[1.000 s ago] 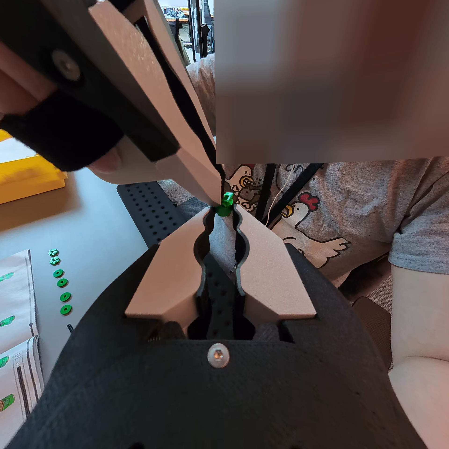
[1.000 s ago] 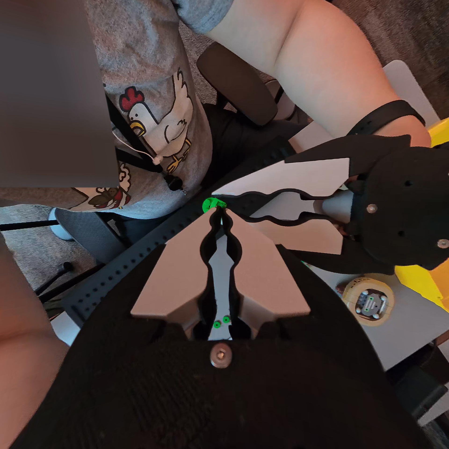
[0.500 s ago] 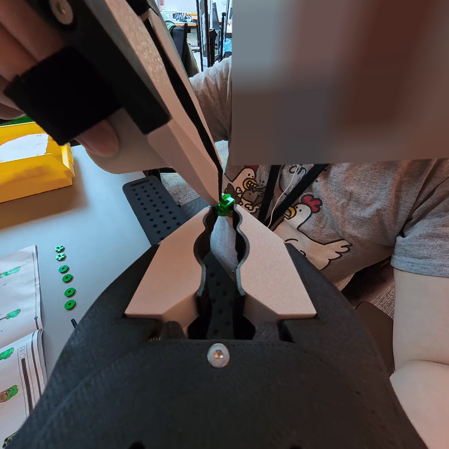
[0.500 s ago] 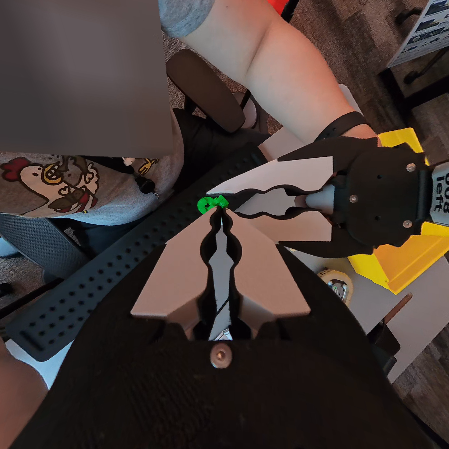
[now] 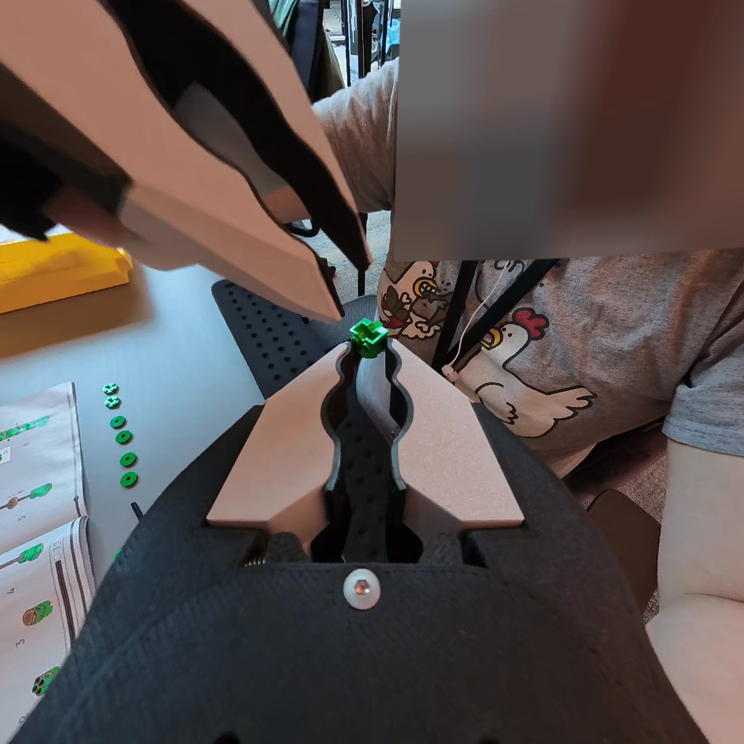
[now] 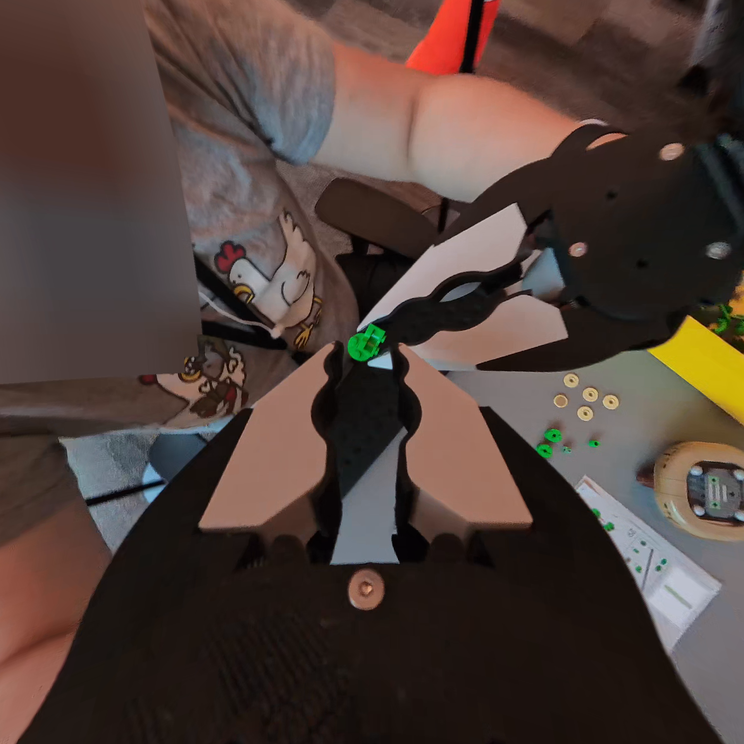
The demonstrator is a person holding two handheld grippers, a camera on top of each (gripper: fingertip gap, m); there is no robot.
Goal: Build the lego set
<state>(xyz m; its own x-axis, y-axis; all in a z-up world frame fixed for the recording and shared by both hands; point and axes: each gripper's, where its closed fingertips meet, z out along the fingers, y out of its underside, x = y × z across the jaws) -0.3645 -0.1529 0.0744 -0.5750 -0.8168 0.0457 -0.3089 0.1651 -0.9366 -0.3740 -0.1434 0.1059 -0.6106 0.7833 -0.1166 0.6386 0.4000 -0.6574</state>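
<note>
Left gripper (image 5: 367,347) pinches the green lego piece (image 5: 368,337) at its tips, held mid-air off the table edge, likely for assembly. Right gripper (image 6: 365,354) is parted and empty, its tips just at the piece's 10 o'clock; spare green rounds (image 5: 122,449) wait on the table (image 5: 169,362) at 9 o'clock.

left tongs (image 5: 368,347): I have them pinched on the green piece (image 5: 367,342) | right tongs (image 6: 364,352): parted, tips just beside it | both raised, tips converging at the bench's near edge
</note>
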